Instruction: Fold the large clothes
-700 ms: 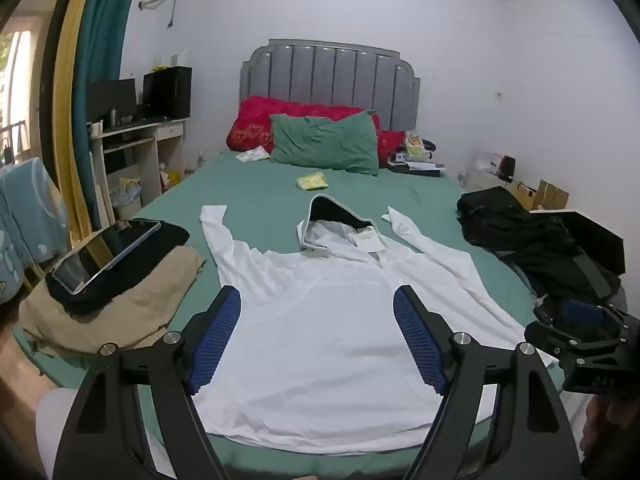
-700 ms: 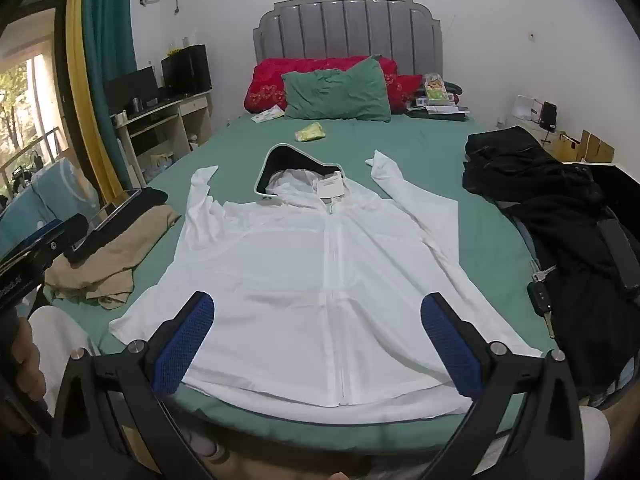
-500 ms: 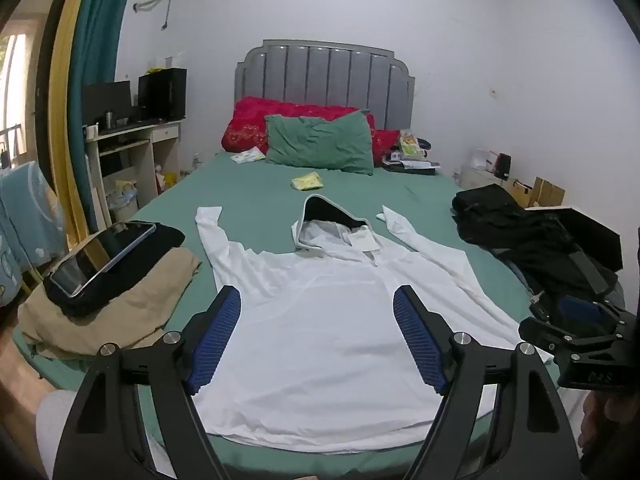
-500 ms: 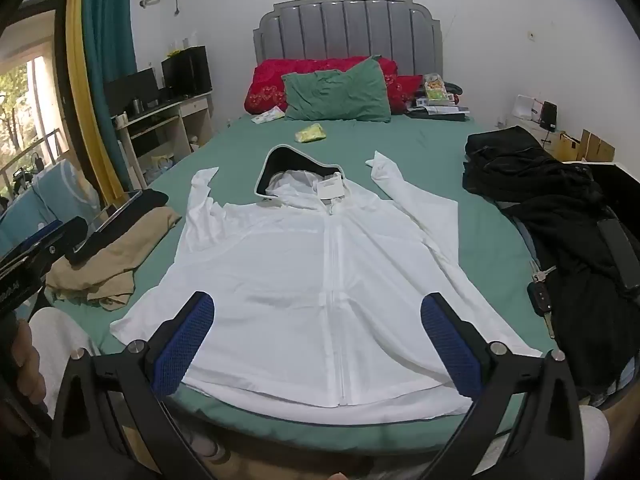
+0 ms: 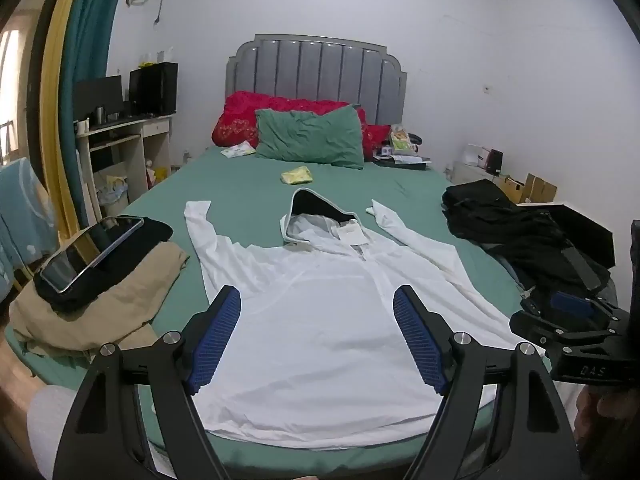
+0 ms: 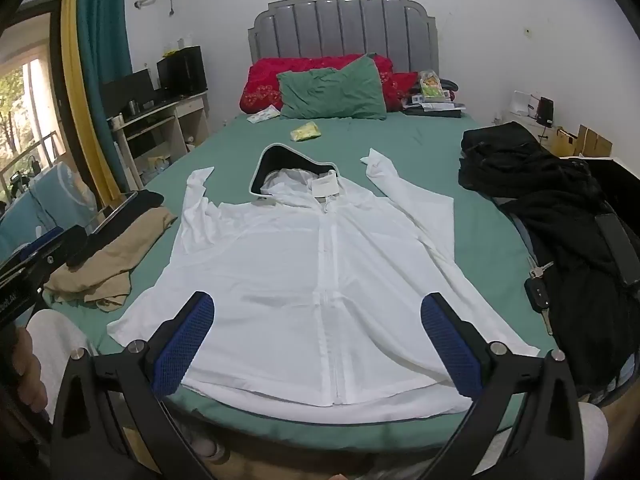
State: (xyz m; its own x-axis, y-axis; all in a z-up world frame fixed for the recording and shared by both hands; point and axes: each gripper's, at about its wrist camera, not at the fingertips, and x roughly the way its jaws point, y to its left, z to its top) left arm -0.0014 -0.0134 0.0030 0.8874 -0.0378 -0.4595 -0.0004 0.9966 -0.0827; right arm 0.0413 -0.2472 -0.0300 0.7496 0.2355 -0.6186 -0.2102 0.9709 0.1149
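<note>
Room: bedroom with white walls, a grey padded headboard (image 5: 316,68), and a wide bed covered in a green sheet (image 6: 472,152) that is serving as the folding surface.
Garment: white zip-front hooded jacket of thin fabric (image 6: 320,272) is lying flat, front up, in the middle of the bed, with its hem at the near edge, its dark-lined hood (image 6: 288,168) pointing toward the pillows and both sleeves angling outward.
Left hand-held gripper (image 5: 316,336): hovering above the lower body of the jacket, blue pads spread wide apart, gripping nothing.
Right hand-held gripper (image 6: 316,340): hanging over the hem near the zip, likewise released and empty.
Left of the jacket: crumpled tan cloth (image 5: 108,300) with a black garment and a dark tablet (image 5: 92,252) lying on top, apart from the jacket sleeve.
Right of the jacket: heap of black clothes (image 6: 560,208) and a car key (image 6: 538,288) just beside the sleeve edge.
Far end: red pillow (image 5: 240,128), green pillow (image 5: 312,140) and a small yellow packet (image 5: 297,175).
Step in hand: judging by the flat, spread jacket, folding is not yet starting; both tools are lining up for a first grasp.
Next move: probably lowering each gripper to a sleeve or side edge, pinching only the thin white fabric and not the sheet, then carrying it across toward the zip line.
Risk: slippery fabric could be sliding or bunching.
</note>
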